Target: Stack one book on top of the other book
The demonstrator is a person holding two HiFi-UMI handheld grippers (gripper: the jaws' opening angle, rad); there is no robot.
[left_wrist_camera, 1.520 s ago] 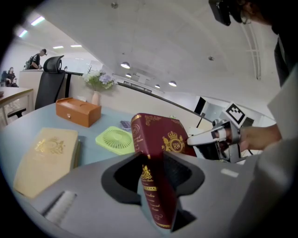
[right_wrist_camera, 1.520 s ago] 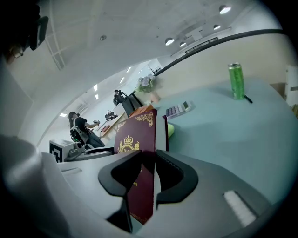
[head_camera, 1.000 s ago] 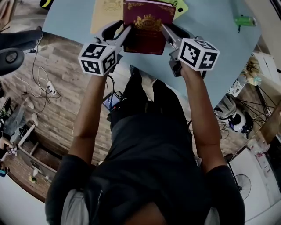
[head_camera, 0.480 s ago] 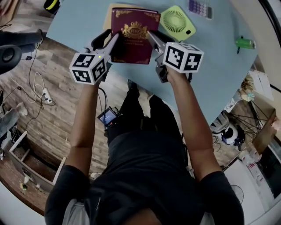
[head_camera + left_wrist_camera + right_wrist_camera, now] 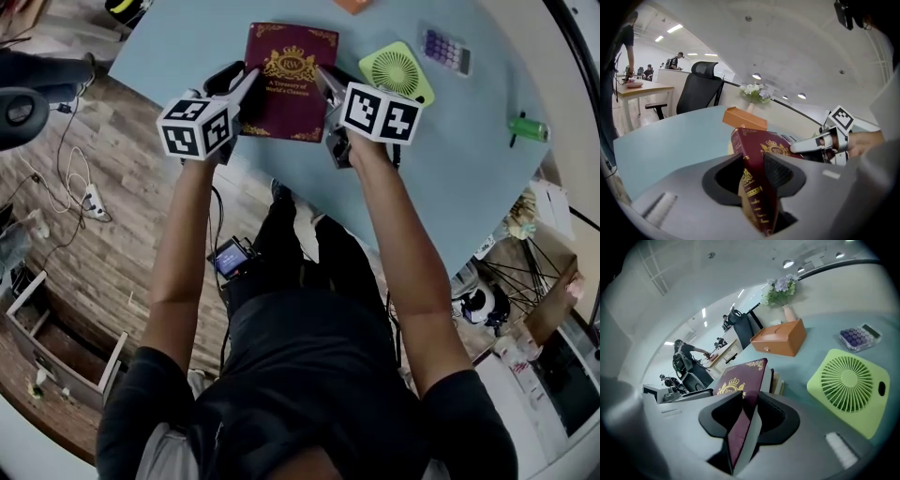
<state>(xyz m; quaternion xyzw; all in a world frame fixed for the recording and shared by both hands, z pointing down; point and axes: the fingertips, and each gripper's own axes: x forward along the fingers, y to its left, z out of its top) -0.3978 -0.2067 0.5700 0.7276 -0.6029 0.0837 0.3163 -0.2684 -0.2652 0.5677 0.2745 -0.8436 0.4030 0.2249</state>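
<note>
A maroon book (image 5: 289, 80) with gold print lies flat over the light blue table (image 5: 178, 56); I cannot tell whether it rests on what is under it. My left gripper (image 5: 246, 82) is shut on its left edge and my right gripper (image 5: 323, 80) on its right edge. In the left gripper view the spine (image 5: 761, 147) runs between the jaws of the left gripper (image 5: 752, 164). In the right gripper view the right gripper (image 5: 750, 404) pinches the cover (image 5: 740, 376). The second book (image 5: 779, 380) shows only as a sliver of pages beneath the maroon one.
A green flat fan (image 5: 397, 73) lies just right of the books, with a calculator (image 5: 444, 50) behind it. A small green item (image 5: 528, 128) sits far right. An orange box (image 5: 779, 339) and a flower vase (image 5: 788, 310) stand at the back.
Both grippers have carried the maroon book away from the table's near edge and over the tan book, which showed at its left before and is now covered.
</note>
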